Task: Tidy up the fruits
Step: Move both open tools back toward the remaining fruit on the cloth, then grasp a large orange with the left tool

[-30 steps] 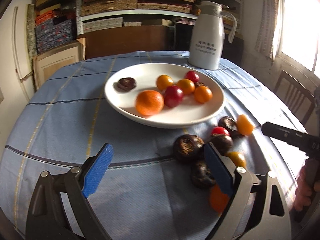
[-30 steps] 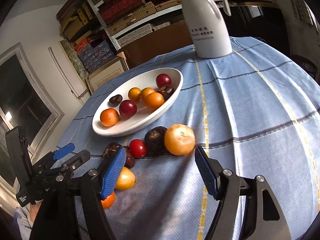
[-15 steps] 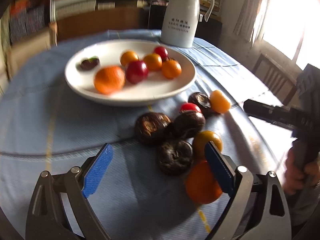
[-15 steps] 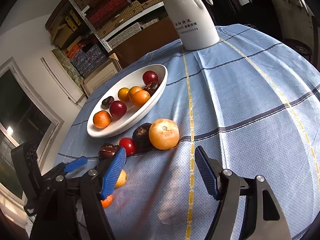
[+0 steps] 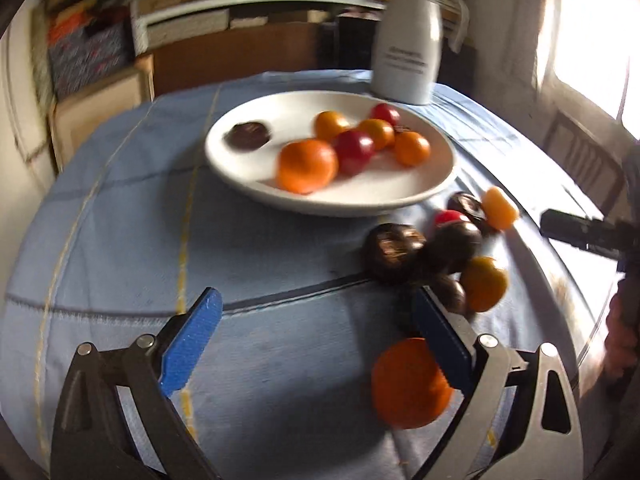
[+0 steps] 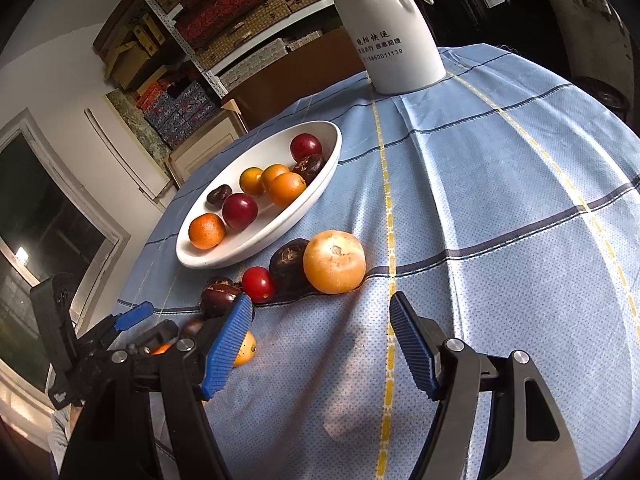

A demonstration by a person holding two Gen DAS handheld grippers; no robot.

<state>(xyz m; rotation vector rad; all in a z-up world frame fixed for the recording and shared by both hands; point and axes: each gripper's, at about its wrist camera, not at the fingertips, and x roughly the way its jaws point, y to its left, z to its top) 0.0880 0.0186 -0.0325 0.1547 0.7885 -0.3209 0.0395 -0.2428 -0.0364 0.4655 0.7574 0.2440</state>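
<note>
A white plate (image 5: 436, 178) (image 6: 320, 192) on the blue tablecloth holds several oranges, red plums and dark fruits. Loose fruit lies in front of it: an orange (image 5: 408, 384), dark round fruits (image 5: 394, 250), a small red fruit (image 6: 258, 283) and a big pale orange fruit (image 6: 334, 262). My left gripper (image 5: 316, 336) is open and empty, low over the cloth, its right finger beside the near orange. My right gripper (image 6: 320, 344) is open and empty, just short of the pale orange fruit. The left gripper also shows in the right wrist view (image 6: 132, 320).
A white thermos jug (image 5: 408, 64) (image 6: 384, 28) stands behind the plate. Shelves of boxes (image 6: 224, 12) fill the back wall. A chair (image 5: 580, 160) stands by the table's right edge under a bright window.
The left wrist view swung back left and rose, so the loose fruit now sits at its right finger. The right gripper moved closer to the pale orange fruit.
</note>
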